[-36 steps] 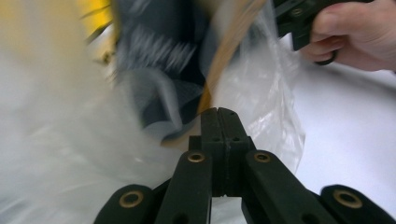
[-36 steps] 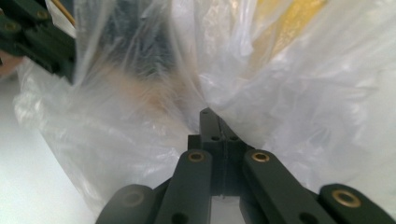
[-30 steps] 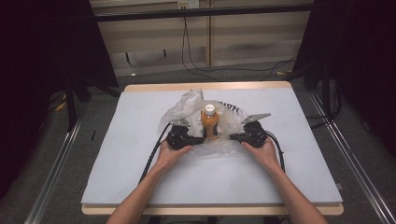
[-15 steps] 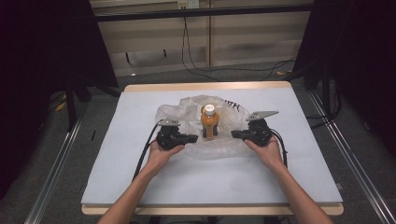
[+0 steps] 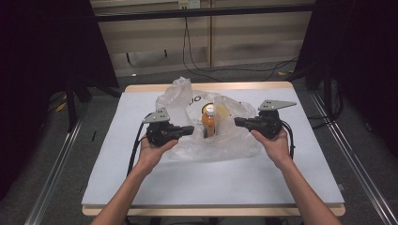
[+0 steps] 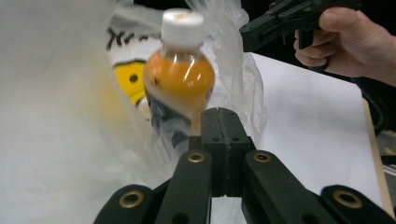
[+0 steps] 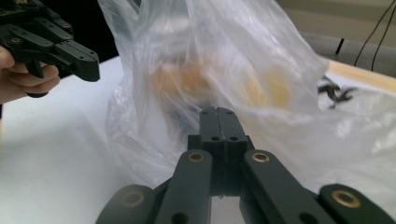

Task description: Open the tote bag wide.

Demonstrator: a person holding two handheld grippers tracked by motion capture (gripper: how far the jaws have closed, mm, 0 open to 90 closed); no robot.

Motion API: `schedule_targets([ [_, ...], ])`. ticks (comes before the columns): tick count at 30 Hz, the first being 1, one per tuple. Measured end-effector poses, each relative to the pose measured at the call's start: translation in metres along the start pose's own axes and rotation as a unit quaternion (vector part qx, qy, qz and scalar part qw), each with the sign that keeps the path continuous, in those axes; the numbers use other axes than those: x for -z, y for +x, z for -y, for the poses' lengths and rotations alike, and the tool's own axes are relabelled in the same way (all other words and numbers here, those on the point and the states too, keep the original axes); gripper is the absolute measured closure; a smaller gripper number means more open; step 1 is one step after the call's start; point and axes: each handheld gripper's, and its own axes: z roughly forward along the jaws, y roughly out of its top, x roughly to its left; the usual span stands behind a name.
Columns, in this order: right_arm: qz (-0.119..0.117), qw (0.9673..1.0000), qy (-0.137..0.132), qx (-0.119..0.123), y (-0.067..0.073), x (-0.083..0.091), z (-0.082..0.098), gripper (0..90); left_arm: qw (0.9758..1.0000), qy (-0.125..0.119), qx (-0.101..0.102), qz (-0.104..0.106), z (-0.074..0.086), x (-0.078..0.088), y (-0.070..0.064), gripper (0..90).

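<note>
A small bottle [image 5: 210, 123] of orange drink with a white cap stands upright inside a clear plastic bag [image 5: 187, 101] on the white table [image 5: 281, 178]. My left gripper [image 5: 190, 129] is at the bottle's left and my right gripper [image 5: 237, 122] at its right, both raised off the table. In the left gripper view the jaws [image 6: 219, 114] are shut with bag film pinched at their tip, the bottle [image 6: 180, 79] just behind. In the right gripper view the shut jaws [image 7: 218, 114] hold the bag [image 7: 224, 56], and the orange bottle shows blurred through it.
Black cables [image 5: 220, 72] trail on the floor beyond the table's far edge. Metal rails [image 5: 56, 187] run along both sides of the table, with dark curtains behind them. The bag carries a yellow and black print [image 6: 126, 79].
Both grippers have risen and drawn slightly apart. The bag's sides have come up with them around the standing bottle.
</note>
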Motion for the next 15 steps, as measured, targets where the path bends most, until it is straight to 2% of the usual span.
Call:
schedule_targets([
  [3,-0.007,0.9999,-0.01,0.003,0.004,0.001,-0.005,90.0,0.9998,-0.016,-0.011,0.001,-0.012,0.005,-0.003,90.0],
  [4,-0.009,0.9998,-0.01,0.013,0.009,0.002,-0.009,90.0,0.9997,-0.02,-0.013,0.001,-0.015,0.007,-0.002,90.0],
  [5,-0.009,0.9998,-0.012,0.015,0.011,0.003,-0.01,90.0,0.9996,-0.026,-0.007,-0.008,-0.019,0.011,0.002,90.0],
  [6,-0.011,0.9997,-0.016,0.014,0.012,0.003,-0.011,90.0,0.9996,-0.026,-0.007,-0.008,-0.019,0.011,0.002,90.0],
  [10,-0.006,0.9995,-0.023,0.021,0.013,0.002,-0.023,90.0,0.999,-0.039,-0.002,-0.021,-0.027,0.011,0.015,90.0],
  [11,-0.006,0.9995,-0.023,0.021,0.013,0.002,-0.023,90.0,0.9986,-0.04,-0.008,-0.032,-0.03,0.011,0.017,90.0],
  [12,-0.005,0.9994,-0.026,0.022,0.012,0.001,-0.027,90.0,0.9983,-0.046,-0.007,-0.034,-0.032,0.011,0.021,90.0],
  [13,-0.007,0.9991,-0.038,0.019,0.01,-0.002,-0.034,90.0,0.9979,-0.056,0.001,-0.032,-0.034,0.011,0.026,90.0],
  [15,0.007,0.9989,-0.041,0.022,0.005,-0.008,-0.039,90.0,0.9978,-0.05,0.009,-0.044,-0.035,0.006,0.036,90.0],
])
